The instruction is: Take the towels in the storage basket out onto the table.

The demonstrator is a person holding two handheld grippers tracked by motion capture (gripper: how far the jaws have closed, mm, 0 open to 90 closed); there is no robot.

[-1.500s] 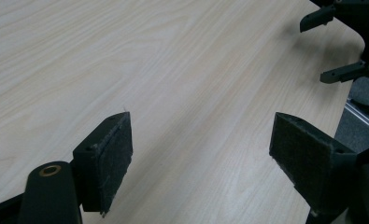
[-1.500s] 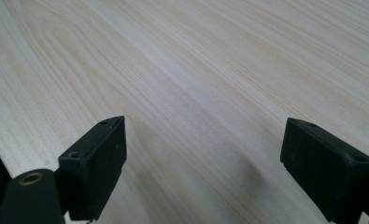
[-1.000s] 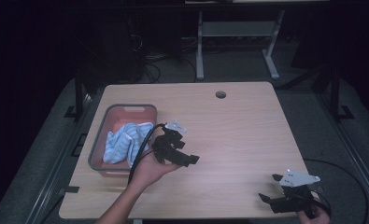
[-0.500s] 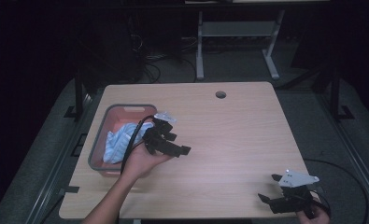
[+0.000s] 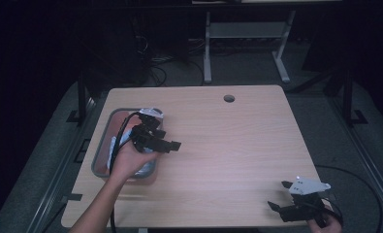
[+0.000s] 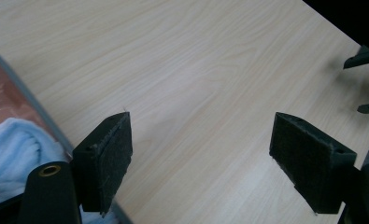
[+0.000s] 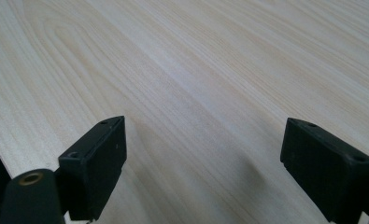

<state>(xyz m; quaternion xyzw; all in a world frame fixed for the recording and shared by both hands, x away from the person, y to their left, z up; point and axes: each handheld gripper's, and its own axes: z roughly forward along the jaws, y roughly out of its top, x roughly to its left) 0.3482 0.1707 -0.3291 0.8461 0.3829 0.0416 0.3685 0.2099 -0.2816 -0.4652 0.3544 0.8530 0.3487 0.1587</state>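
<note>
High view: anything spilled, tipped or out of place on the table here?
Nothing stands out. The tray sits flat at the table's left edge with the pale blue cloth inside it. The left gripper and the right gripper are both open and empty.

The left hand (image 5: 128, 160) hides much of the tray (image 5: 102, 150) and its pale cloth (image 5: 115, 144).

One table (image 5: 228, 141), one tray (image 5: 102, 148), one pale blue cloth (image 6: 14, 154), two tongs: left (image 5: 172, 144), right (image 5: 279, 194).
</note>
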